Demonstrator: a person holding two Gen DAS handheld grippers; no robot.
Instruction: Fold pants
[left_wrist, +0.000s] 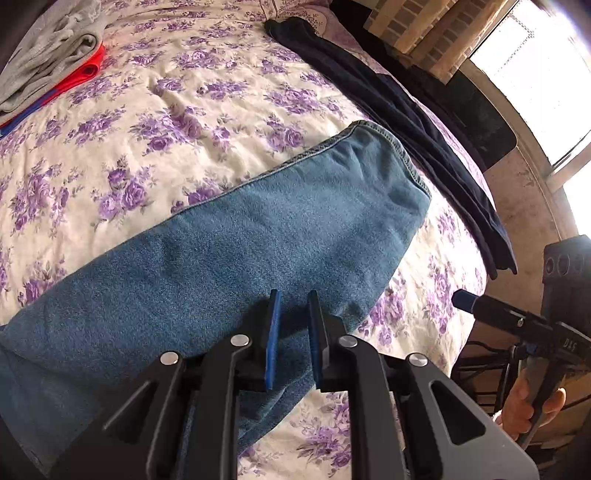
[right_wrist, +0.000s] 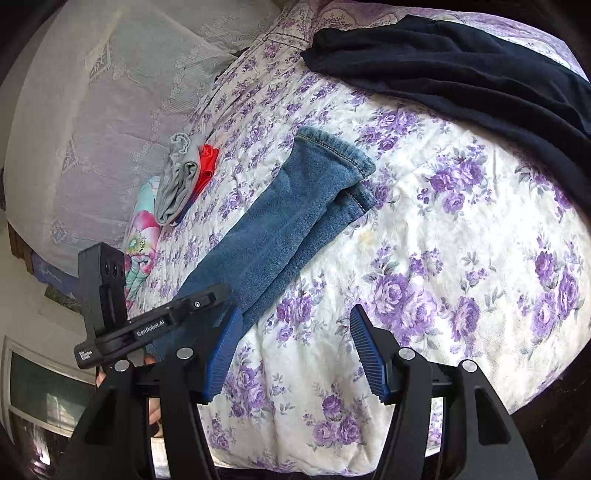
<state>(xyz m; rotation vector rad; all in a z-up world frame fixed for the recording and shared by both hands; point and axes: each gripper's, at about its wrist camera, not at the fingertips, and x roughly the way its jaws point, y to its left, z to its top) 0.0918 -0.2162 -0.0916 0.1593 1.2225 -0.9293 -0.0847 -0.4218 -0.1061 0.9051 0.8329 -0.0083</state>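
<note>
From the left wrist camera, the left gripper (left_wrist: 293, 332) hangs over the near part of the blue jeans (left_wrist: 236, 258), its blue-padded jaws set a narrow gap apart with denim showing between them; whether the pads pinch the cloth or only hover above it cannot be told. The jeans lie lengthwise on the floral bedspread (left_wrist: 166, 122), hem end far right. Dark navy trousers (left_wrist: 417, 129) stretch along the right edge of the bed, well apart from the jeans. Far left sits a grey garment (left_wrist: 48, 62) on top of something red (left_wrist: 83, 75). At the right, the right gripper (left_wrist: 517, 321) appears side-on, with letters on its body too blurred to read.

From the right wrist camera, the right gripper (right_wrist: 295, 354) has its jaws spread wide over bare bedspread (right_wrist: 461, 229), holding nothing. The jeans (right_wrist: 288, 225) run from near left to the far middle, both leg hems stacked at the far end. The left gripper (right_wrist: 155, 325) lies over their near end and reads "GenRobot.AI". The navy trousers (right_wrist: 461, 70) lie far right
</note>
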